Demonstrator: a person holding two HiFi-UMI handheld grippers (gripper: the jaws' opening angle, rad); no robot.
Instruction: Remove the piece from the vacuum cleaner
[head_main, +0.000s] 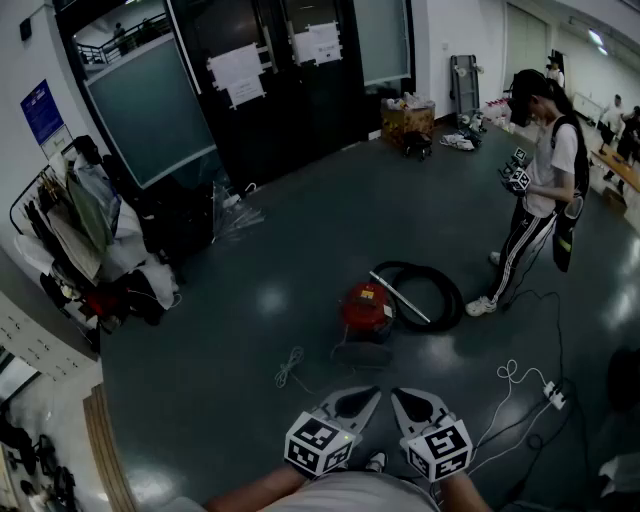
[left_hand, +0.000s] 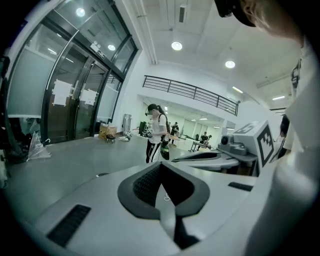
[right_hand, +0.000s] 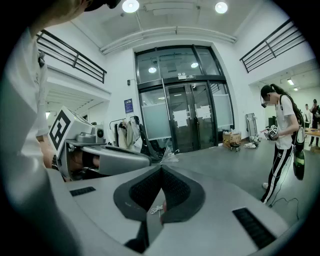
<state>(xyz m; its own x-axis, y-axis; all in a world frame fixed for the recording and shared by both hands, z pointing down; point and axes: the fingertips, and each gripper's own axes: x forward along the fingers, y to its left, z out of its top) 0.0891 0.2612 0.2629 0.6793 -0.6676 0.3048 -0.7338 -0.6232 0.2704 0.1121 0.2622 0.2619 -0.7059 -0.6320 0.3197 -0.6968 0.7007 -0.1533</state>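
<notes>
The red vacuum cleaner (head_main: 367, 307) stands on the dark floor ahead of me. Its black hose (head_main: 437, 287) is coiled to its right, and a pale wand (head_main: 400, 297) lies across the coil. My left gripper (head_main: 370, 396) and right gripper (head_main: 398, 396) are held side by side low in the head view, well short of the vacuum and above the floor. Both are shut with nothing between the jaws. In the left gripper view my left gripper (left_hand: 161, 165) shows its tips meeting. The right gripper view shows the same of my right gripper (right_hand: 161, 168).
A person (head_main: 540, 190) stands to the right of the hose, holding another pair of grippers. A white cord (head_main: 289, 367) lies left of the vacuum. A power strip (head_main: 553, 395) with cables lies at the right. A clothes rack (head_main: 80, 235) lines the left wall.
</notes>
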